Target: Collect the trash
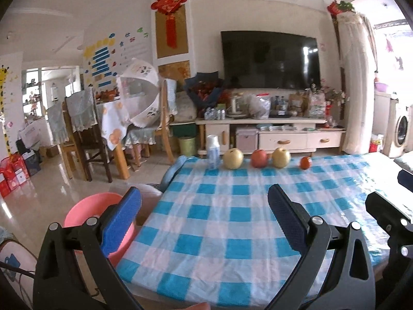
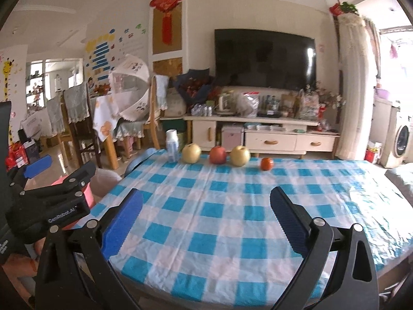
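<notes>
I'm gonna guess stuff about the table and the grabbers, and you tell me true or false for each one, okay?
1. Four fruits sit in a row on the checked tablecloth. True.
2. The red apple is between two yellow ones. True.
3. The right gripper holds a fruit. False: it is open and empty.
4. The white bottle lies on its side. False: it stands upright.
5. The pink basin sits on the table. False: it is beside it, lower down.

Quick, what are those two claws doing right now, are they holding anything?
Left claw: open, holding nothing, above the checked tablecloth.
Right claw: open wide, holding nothing.
</notes>
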The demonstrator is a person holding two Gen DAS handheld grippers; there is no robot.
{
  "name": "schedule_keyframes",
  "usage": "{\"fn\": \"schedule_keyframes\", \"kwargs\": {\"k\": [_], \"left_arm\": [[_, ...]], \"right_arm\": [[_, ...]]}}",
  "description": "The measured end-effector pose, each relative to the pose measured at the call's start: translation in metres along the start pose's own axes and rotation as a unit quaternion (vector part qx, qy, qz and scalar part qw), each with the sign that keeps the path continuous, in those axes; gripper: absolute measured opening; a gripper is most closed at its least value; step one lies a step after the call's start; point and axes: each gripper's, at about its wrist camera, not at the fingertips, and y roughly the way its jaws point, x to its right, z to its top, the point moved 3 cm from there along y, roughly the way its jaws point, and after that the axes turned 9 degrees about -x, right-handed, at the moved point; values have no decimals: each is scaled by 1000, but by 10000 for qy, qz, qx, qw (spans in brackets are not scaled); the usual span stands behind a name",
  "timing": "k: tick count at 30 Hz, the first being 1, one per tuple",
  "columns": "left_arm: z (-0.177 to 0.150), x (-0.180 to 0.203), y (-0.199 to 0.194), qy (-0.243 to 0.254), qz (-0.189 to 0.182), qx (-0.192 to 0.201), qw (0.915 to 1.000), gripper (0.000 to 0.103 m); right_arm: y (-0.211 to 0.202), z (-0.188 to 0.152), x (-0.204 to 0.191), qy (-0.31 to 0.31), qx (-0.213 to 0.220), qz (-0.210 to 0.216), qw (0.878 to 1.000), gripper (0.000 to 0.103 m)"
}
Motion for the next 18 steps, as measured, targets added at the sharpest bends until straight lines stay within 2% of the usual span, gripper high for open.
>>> {"fn": "schedule_keyframes", "kwargs": {"k": [12,18], "left_arm": [[6,29,-42,116,-454,165,9988,99],[8,36,-55,168,-531,200,9982,99]], "right_arm": [[-44,-3,36,207,206,-508,9983,98],[-66,-3,46,264,395,-686,9965,98]]}}
